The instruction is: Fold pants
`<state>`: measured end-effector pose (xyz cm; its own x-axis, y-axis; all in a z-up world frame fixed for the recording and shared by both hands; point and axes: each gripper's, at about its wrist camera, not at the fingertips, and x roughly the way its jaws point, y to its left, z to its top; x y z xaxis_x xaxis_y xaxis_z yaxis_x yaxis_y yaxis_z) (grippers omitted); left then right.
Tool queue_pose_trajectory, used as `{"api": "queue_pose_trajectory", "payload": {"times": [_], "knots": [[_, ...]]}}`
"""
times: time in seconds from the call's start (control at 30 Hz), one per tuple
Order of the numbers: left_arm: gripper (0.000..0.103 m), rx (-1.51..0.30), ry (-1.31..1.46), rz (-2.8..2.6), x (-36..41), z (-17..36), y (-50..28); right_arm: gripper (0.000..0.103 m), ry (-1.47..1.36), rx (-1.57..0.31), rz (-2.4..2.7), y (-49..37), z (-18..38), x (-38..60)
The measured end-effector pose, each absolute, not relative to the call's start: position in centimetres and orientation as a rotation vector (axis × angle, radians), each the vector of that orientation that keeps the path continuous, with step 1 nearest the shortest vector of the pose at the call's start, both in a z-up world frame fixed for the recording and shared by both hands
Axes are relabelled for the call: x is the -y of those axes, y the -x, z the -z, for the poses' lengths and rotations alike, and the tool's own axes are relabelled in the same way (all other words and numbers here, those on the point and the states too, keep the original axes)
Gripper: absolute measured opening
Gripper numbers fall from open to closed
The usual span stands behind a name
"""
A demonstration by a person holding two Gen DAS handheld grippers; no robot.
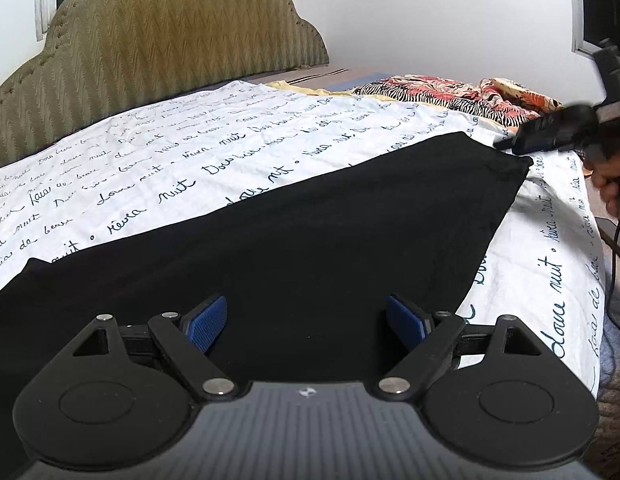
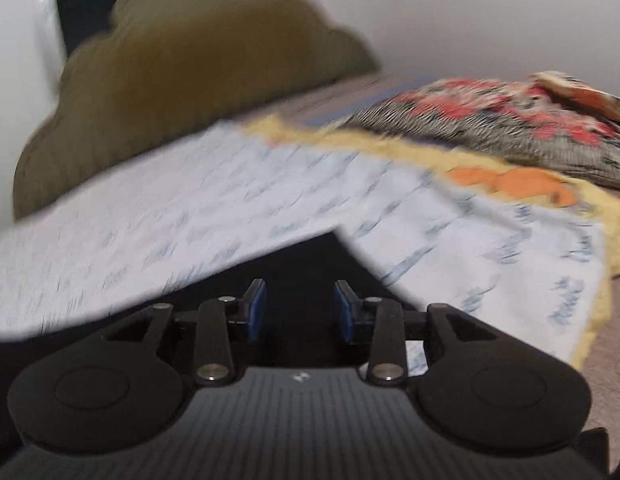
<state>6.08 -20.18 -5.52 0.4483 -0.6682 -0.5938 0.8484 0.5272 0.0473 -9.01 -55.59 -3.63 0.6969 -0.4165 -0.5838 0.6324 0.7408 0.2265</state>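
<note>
- Black pants (image 1: pixel 293 216): spread flat on the sheet, one corner reaching toward the bed's far right edge.
- White sheet (image 1: pixel 157 152) with blue script: covers the bed and carries the pants.
- Left gripper (image 1: pixel 305 326): jaws wide apart above the near end of the pants, nothing between the blue pads (image 1: pixel 207 322).
- Right gripper (image 2: pixel 299 310): jaws partly apart over a pants corner, pads clear of the cloth; view blurred.
- Olive headboard (image 1: pixel 169 40): against the wall.
- Floral bedding (image 1: pixel 450 96): bunched beyond the sheet.
</note>
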Motion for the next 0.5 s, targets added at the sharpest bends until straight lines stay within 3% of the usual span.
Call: {"api": "queue_pose_trajectory", "payload": {"times": [0.1,0.23,0.5], "knots": [[0.087,-0.556,-0.366,0.959,20.2,5.5,-6.1,0.043,-0.476,-0.601,0.675,8.7,5.7,56.5],[0.087,-0.555,-0.363,0.959,20.2,5.5,-6.1,0.044,-0.698,-0.344,0.753,13.9,5.4,57.9],[0.087,-0.551,-0.360,0.956,20.1,5.5,-6.1,0.046,-1.118,-0.236,0.679,17.2,10.2,60.9]]}}
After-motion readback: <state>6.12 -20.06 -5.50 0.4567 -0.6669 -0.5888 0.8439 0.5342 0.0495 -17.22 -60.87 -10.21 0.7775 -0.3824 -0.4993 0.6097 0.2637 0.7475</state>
